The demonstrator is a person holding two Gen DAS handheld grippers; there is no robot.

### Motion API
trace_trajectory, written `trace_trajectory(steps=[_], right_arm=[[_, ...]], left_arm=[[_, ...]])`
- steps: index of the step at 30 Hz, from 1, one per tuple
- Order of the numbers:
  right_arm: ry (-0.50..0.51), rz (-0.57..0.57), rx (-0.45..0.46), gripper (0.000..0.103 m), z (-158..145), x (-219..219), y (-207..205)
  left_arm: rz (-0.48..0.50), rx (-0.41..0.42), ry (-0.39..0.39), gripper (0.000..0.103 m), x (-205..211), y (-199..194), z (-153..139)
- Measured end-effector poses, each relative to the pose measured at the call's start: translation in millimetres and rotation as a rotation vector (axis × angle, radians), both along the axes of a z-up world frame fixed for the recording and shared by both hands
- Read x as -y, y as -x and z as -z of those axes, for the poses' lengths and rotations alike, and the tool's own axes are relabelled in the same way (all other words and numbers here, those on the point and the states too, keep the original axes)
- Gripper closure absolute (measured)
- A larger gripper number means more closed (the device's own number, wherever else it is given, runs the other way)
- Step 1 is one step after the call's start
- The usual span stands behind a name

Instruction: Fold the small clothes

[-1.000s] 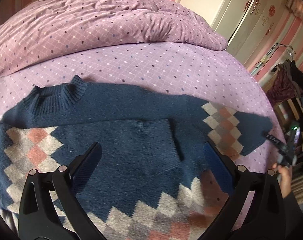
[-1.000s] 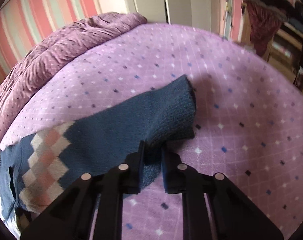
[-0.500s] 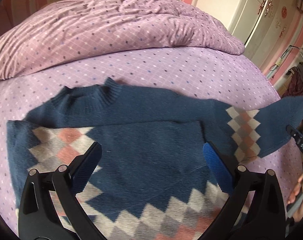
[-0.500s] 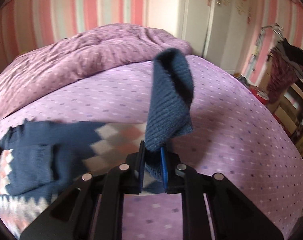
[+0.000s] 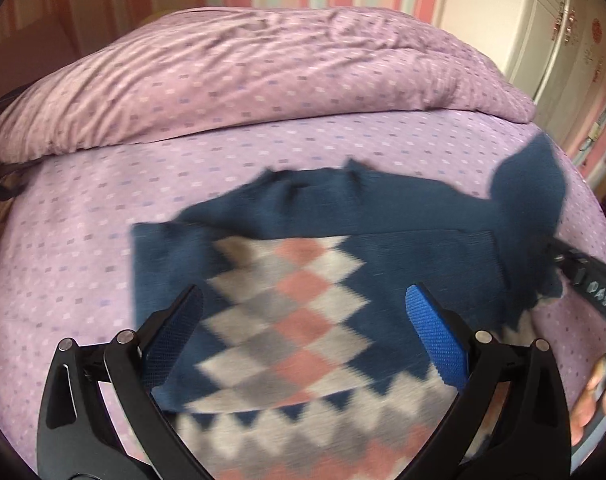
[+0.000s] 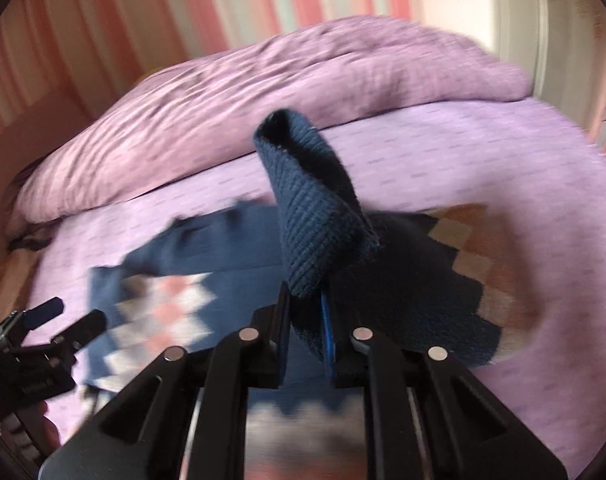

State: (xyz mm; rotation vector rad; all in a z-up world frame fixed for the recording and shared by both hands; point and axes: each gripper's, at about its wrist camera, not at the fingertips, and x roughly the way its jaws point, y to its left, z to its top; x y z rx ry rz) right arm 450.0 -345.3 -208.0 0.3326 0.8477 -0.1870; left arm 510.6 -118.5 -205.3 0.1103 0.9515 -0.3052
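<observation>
- Navy knitted sweater with a pink, grey and white diamond pattern (image 5: 303, 312) lies flat on the lilac dotted bed (image 5: 83, 264) in the left wrist view, just ahead of the left gripper (image 5: 303, 332), whose jaws stand wide apart and hold nothing.
- One sleeve already lies folded across the chest here; the other sleeve (image 5: 531, 196) is raised at the right, next to the right gripper (image 5: 583, 280).
- Ribbed navy cuff (image 6: 319, 216) of that sleeve fills the right wrist view, standing up between the right gripper's jaws, which are clamped on it above the sweater body.
- Judging by this, the fold is at an early middle stage: the second sleeve must still be laid over the chest, then the body doubled over.
- Crumpled lilac duvet (image 6: 263, 92) lies beyond, apart from the sweater.
</observation>
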Motion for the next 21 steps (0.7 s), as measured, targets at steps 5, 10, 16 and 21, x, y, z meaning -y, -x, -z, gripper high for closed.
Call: trace_trajectory(steps=[5, 10, 16, 21], right_arm=[[-0.067, -0.116, -0.045, 0.089, 18, -85, -28], [-0.126, -0.185, -0.105, 0.089, 42, -149, -49], [-0.067, -0.215, -0.145, 0.085, 77, -180, -52], [-0.091, -0.263, -0.152, 0.058, 83, -172, -49]], left_arm=[[-0.063, 0.001, -0.007, 0.003, -54, 5, -4], [-0.138, 0.002, -0.039, 0.003, -93, 8, -2], [-0.191, -0.009, 0.006, 0.003, -133, 8, 6], [-0.218, -0.013, 0.001, 0.003, -144, 9, 14]])
